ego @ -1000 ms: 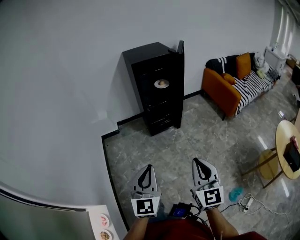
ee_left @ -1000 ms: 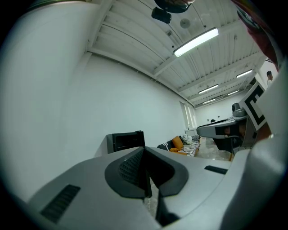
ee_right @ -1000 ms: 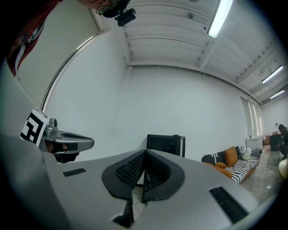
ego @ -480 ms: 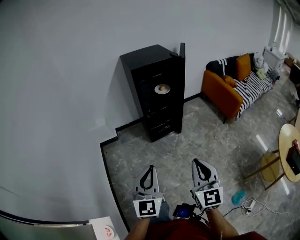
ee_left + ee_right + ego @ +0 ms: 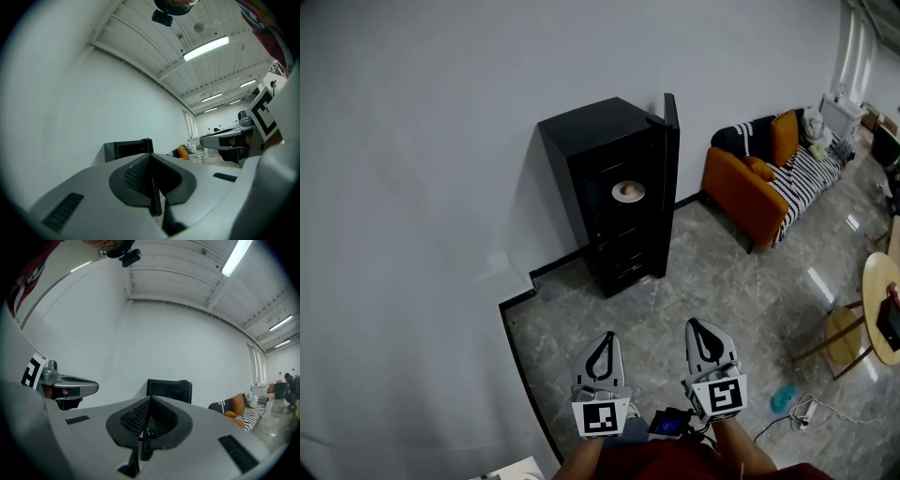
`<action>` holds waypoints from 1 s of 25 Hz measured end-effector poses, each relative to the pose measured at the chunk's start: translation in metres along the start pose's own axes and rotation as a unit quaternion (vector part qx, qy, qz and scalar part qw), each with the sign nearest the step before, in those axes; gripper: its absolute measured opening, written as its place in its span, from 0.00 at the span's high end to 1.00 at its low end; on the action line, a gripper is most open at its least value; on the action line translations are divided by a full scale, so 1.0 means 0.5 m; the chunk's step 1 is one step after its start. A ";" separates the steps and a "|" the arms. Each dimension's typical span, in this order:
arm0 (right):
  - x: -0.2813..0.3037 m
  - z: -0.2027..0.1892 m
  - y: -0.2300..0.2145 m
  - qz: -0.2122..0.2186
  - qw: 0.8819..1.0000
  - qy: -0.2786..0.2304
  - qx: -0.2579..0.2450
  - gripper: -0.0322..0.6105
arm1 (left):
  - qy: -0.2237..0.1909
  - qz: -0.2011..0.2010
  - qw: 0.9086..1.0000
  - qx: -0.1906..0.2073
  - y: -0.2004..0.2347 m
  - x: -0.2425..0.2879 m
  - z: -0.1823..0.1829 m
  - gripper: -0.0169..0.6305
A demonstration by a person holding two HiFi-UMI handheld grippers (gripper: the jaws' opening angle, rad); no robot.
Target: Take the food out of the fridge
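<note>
A black fridge (image 5: 602,192) stands against the white wall with its door (image 5: 670,183) swung open to the right. On a shelf inside lies a white plate with a brownish piece of food (image 5: 627,191). Both grippers are held low at the bottom of the head view, well short of the fridge. My left gripper (image 5: 603,339) is shut and holds nothing. My right gripper (image 5: 701,329) is shut too, with nothing in it. The fridge (image 5: 126,149) also shows beyond the jaws in the left gripper view, and the fridge (image 5: 168,389) in the right gripper view.
An orange sofa (image 5: 764,178) with striped cushions stands right of the fridge. A round wooden table (image 5: 879,295) and a stool (image 5: 839,337) are at the far right. A power strip with cables (image 5: 797,410) lies on the grey marble floor.
The view has shifted: the fridge now sits slightly lower and nearer in the head view. The white tray with plates at the bottom left has slid out of view. Both grippers stay shut.
</note>
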State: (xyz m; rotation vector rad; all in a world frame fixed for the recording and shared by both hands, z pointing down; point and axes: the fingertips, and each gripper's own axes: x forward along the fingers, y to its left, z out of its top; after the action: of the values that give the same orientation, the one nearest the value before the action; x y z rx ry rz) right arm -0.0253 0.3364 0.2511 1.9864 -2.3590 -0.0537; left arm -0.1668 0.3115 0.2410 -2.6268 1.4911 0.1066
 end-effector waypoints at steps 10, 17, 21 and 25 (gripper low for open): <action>0.119 0.002 0.028 -0.023 1.000 -0.010 0.001 0.92 | -0.001 -0.015 1.000 -0.005 0.105 0.073 -0.018 0.95; 0.172 0.002 0.025 -0.030 1.000 -0.007 0.002 0.92 | -0.003 -0.024 1.000 -0.009 0.136 0.122 -0.024 0.95; 0.213 -0.001 0.010 -0.031 1.000 -0.005 0.002 0.92 | 0.000 -0.026 1.000 -0.013 0.149 0.163 -0.037 0.95; 0.261 -0.006 -0.018 -0.026 1.000 -0.003 -0.006 0.92 | 0.001 -0.024 1.000 -0.011 0.159 0.218 -0.048 0.95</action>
State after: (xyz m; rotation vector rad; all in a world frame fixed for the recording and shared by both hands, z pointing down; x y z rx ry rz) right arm -0.0384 0.2065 0.2561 2.0444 -2.3054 -0.0749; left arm -0.1792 0.1750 0.2464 -2.6785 1.4339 0.1171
